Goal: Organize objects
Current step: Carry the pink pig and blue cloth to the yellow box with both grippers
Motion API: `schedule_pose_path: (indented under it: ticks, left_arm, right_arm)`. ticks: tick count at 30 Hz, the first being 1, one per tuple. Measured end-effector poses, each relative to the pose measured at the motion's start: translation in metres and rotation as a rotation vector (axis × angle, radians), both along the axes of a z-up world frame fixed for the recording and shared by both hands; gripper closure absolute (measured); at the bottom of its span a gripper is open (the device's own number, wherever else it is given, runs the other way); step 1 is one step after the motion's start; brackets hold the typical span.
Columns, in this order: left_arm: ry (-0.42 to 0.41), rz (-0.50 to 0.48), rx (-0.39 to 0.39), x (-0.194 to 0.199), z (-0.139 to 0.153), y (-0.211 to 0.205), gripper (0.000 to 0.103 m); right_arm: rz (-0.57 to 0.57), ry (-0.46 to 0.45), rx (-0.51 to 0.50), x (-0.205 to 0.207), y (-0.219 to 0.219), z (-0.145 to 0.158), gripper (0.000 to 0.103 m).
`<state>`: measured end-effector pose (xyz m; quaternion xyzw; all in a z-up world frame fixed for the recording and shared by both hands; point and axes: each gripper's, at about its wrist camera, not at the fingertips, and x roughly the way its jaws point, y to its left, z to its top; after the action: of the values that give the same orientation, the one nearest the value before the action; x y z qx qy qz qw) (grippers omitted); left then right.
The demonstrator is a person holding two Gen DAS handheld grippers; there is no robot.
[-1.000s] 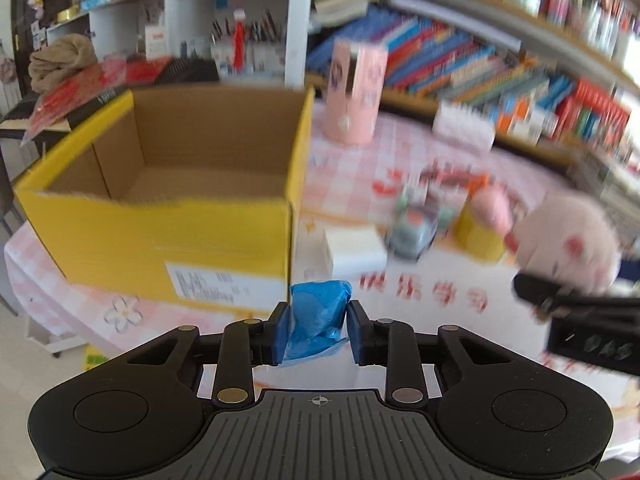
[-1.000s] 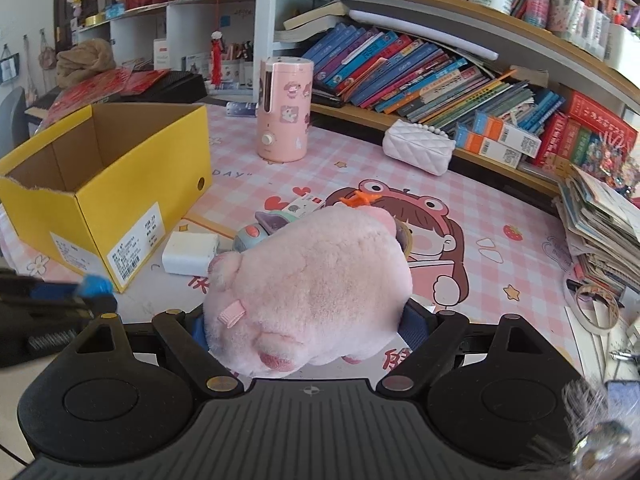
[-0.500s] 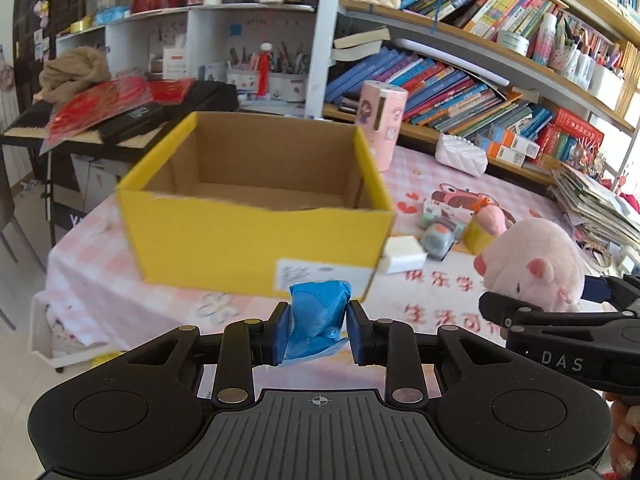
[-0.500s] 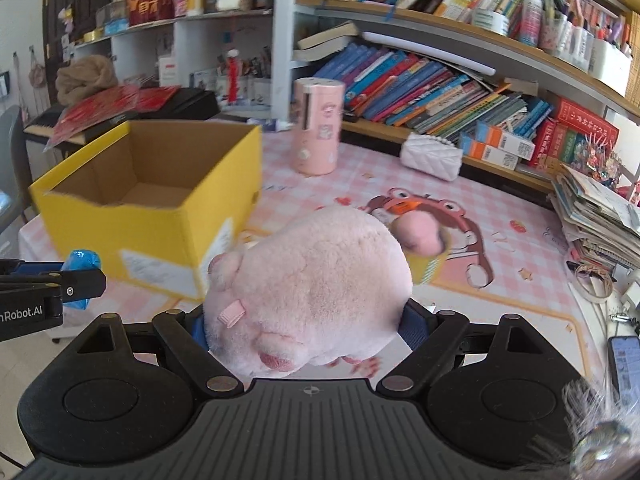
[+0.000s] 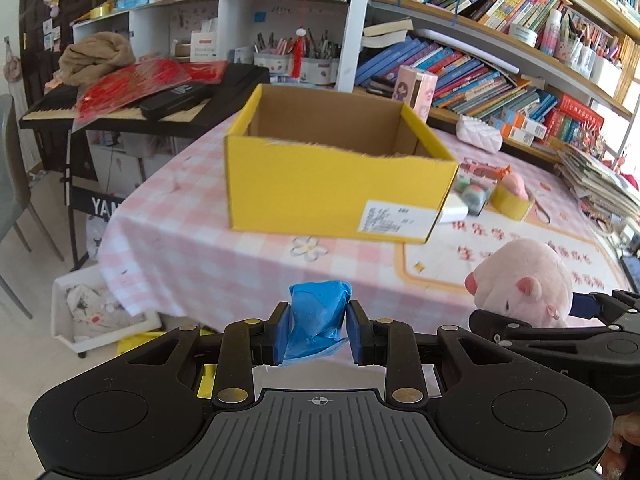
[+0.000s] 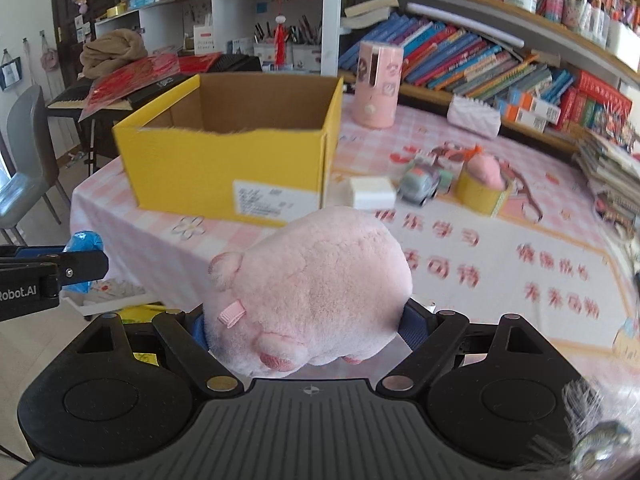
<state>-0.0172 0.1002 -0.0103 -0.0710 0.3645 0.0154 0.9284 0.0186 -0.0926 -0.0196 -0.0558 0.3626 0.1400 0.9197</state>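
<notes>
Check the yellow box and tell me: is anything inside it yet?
No. In the left wrist view the yellow box shows only bare cardboard walls inside, though its floor is partly hidden by the front wall.

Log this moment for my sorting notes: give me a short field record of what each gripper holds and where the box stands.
left gripper: shut on blue wad
right gripper: shut on pink plush pig
yellow box: open, on the table, nothing seen inside
beside box: white block, toy car
</notes>
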Motion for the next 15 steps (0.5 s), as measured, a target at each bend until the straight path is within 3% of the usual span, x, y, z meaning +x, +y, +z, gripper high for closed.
schedule_pose_path:
  ticks: [15]
  left_arm:
    - [-0.037, -0.006, -0.001, -0.019, 0.005, 0.028, 0.075]
  right_arm:
    - [0.009, 0.012, 0.014, -0.021, 0.032, 0.003, 0.018]
